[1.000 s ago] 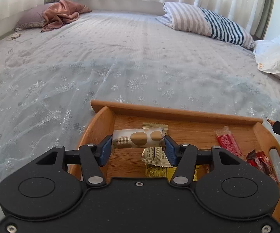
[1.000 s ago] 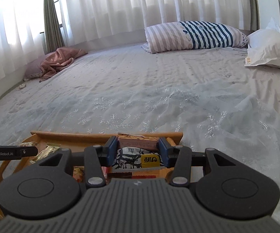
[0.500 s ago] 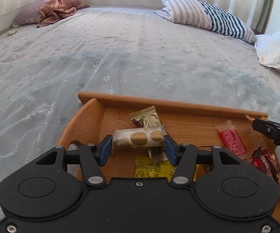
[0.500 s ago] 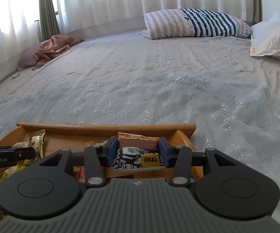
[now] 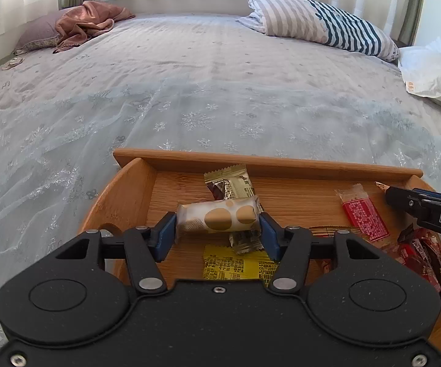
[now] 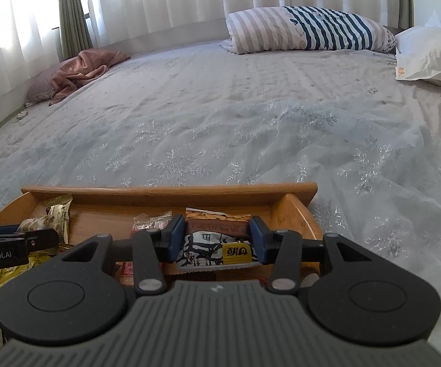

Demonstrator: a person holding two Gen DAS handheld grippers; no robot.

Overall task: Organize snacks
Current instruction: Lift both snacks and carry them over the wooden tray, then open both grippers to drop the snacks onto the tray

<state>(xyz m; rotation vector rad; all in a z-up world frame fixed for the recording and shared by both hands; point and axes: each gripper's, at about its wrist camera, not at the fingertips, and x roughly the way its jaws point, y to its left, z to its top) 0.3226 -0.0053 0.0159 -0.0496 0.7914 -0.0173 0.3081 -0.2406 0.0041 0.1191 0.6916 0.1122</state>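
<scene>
A wooden tray (image 5: 266, 159) lies on the bed and holds several wrapped snacks. My left gripper (image 5: 217, 229) is shut on a white snack roll with tan spots (image 5: 217, 215), held over the tray's left half. Under it lie a gold wrapper (image 5: 229, 180), a yellow packet (image 5: 235, 264) and a red bar (image 5: 364, 215). My right gripper (image 6: 217, 240) is shut on a black-and-white snack packet with a yellow label (image 6: 214, 250), over the right end of the tray (image 6: 165, 191). The right gripper's finger also shows in the left wrist view (image 5: 428, 211).
The tray sits on a grey bedspread (image 5: 208, 98) with snowflake print. A striped pillow (image 5: 318, 24) and a white pillow (image 5: 431, 76) lie at the far right. A pink blanket (image 5: 89, 23) on a pillow lies at the far left. Curtains run along the back.
Both grippers have moved forward and lower over the tray, each still holding its snack. The tray's floor and its snacks now show more fully.
</scene>
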